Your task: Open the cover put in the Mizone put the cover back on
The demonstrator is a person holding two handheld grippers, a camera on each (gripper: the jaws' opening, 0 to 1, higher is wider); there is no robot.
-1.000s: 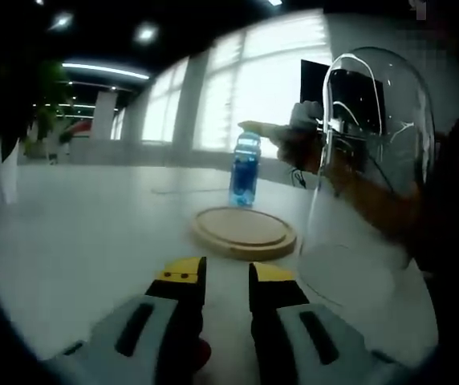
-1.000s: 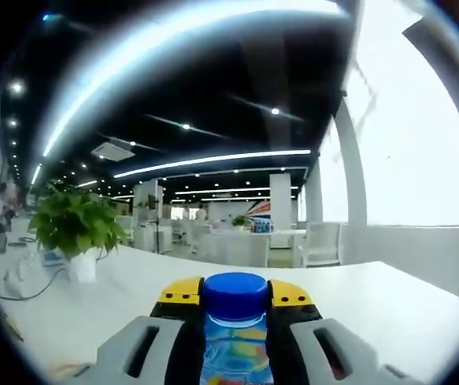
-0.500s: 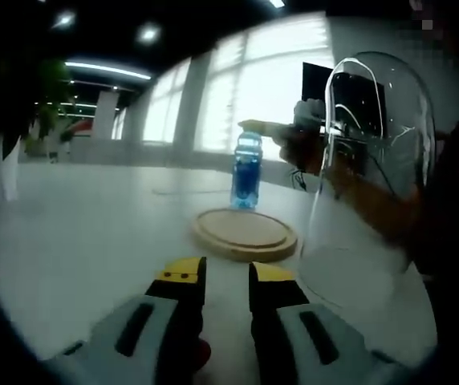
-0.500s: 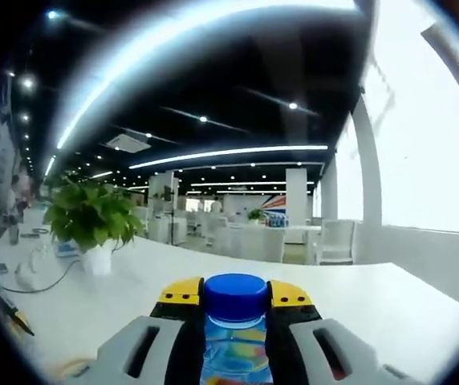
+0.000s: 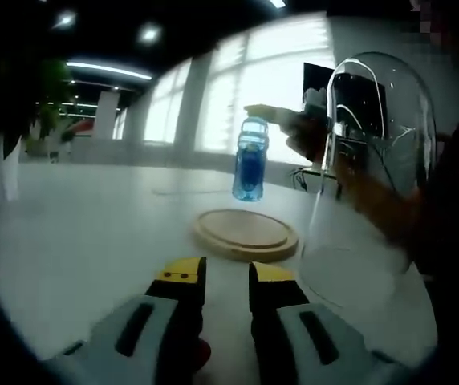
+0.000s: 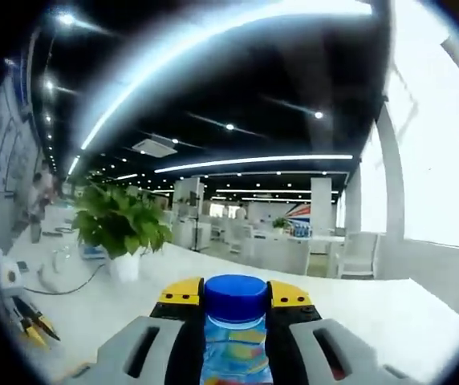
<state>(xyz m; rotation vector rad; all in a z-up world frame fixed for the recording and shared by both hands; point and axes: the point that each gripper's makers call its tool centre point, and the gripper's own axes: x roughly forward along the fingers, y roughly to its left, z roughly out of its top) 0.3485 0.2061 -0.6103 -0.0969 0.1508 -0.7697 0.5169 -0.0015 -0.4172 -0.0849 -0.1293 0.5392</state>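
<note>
Over the last second our right gripper (image 6: 236, 309) has lifted the bottle (image 5: 250, 159) clear of the counter (image 5: 93, 233); a second ago it looked to stand just behind the base (image 5: 246, 233), and now it hangs in the air above the base's far edge. The right gripper's jaws pinch the bottle just under its blue cap. The right gripper view has also swung, bringing a plant (image 6: 121, 224) nearer the middle. The cover (image 5: 370, 176) is off, at the right of the base. Our left gripper (image 5: 226, 281) hovers low with its jaws nearly together, holding nothing. We judge the bottle is on its way onto the base.
</note>
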